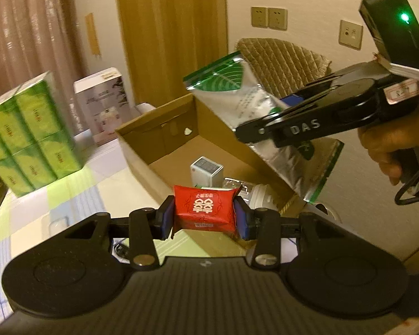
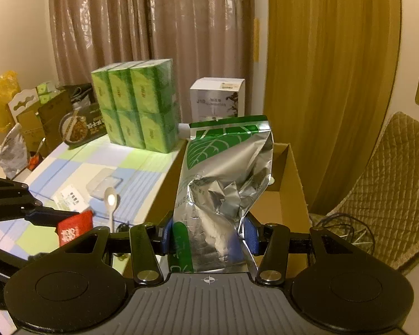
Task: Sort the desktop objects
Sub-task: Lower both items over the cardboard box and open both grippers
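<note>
A home room — lived-in, not a lab. Long curtains [image 2: 150, 28] hang behind a worktop [image 2: 78, 162] under a checked cloth; a quilted chair [image 2: 388, 184] stands by the wall sockets [image 1: 268, 18]. Household clutter — stacked green tissue packs [image 2: 137, 106], a food box [image 2: 81, 125], a spoon [image 2: 110, 203].

Checked tablecloth table [image 2: 69, 162], green tissue packs [image 2: 137, 106], spoon [image 2: 111, 203], cardboard box [image 1: 164, 145]
</note>
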The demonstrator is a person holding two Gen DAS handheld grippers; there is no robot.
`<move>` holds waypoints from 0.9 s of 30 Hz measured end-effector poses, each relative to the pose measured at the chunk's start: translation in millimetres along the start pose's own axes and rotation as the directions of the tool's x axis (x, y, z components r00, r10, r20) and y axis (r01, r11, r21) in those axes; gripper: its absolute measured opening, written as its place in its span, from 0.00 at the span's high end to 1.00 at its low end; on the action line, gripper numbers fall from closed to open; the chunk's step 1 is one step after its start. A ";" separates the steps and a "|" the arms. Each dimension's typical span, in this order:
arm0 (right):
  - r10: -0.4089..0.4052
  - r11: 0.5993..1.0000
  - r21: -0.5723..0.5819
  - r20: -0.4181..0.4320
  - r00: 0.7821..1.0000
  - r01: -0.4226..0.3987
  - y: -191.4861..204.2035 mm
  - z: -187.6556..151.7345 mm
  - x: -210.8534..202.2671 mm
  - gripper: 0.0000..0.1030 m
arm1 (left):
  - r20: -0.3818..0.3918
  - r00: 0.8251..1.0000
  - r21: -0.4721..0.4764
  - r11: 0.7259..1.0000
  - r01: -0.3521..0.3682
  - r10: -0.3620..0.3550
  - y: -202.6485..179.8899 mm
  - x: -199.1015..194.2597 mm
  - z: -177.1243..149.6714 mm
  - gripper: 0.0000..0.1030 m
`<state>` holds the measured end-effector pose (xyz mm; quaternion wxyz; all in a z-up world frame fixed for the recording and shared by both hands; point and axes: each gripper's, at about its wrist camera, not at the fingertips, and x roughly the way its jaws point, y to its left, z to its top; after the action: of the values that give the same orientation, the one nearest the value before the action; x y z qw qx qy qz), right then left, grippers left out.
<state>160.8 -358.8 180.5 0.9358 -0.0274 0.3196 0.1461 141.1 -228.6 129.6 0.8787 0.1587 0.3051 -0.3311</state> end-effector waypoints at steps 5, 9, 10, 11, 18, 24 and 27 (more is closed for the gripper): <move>-0.003 1.000 0.028 -0.011 1.000 0.003 -20.4 -2.2 9.4 0.55 | -0.017 0.999 0.043 0.998 0.040 -0.039 -5.9 23.5 6.5 0.63; -0.010 0.999 0.040 -0.017 1.000 0.011 -32.5 -4.3 16.1 0.55 | -0.044 0.996 0.057 0.995 0.078 -0.076 -8.0 40.5 8.7 0.63; -0.011 0.999 0.045 -0.019 1.000 0.011 -35.4 -4.9 17.8 0.55 | -0.052 0.995 0.059 0.994 0.089 -0.086 -8.6 44.3 8.8 0.63; -0.011 0.999 0.049 -0.020 1.000 0.012 -37.9 -5.5 19.5 0.55 | -0.061 0.993 0.060 0.993 0.102 -0.098 -9.1 48.1 8.9 0.63; -0.007 0.997 0.070 -0.028 1.000 0.009 -48.8 -9.4 28.3 0.55 | -0.130 0.983 0.094 0.985 0.144 -0.131 -14.4 74.3 7.6 0.63; -0.003 0.997 0.078 -0.035 0.999 0.005 -53.7 -9.1 36.9 0.55 | -0.148 0.981 0.097 0.985 0.142 -0.127 -10.1 92.1 2.7 0.63; -0.002 0.997 0.073 -0.042 0.999 0.005 -54.7 -8.4 41.6 0.55 | -0.140 0.983 0.098 0.987 0.130 -0.115 -6.4 98.1 9.2 0.63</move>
<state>203.1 -401.7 146.3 0.9296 0.0031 0.3440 0.1323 199.0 -285.2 73.2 0.8244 0.2081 0.3547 -0.3889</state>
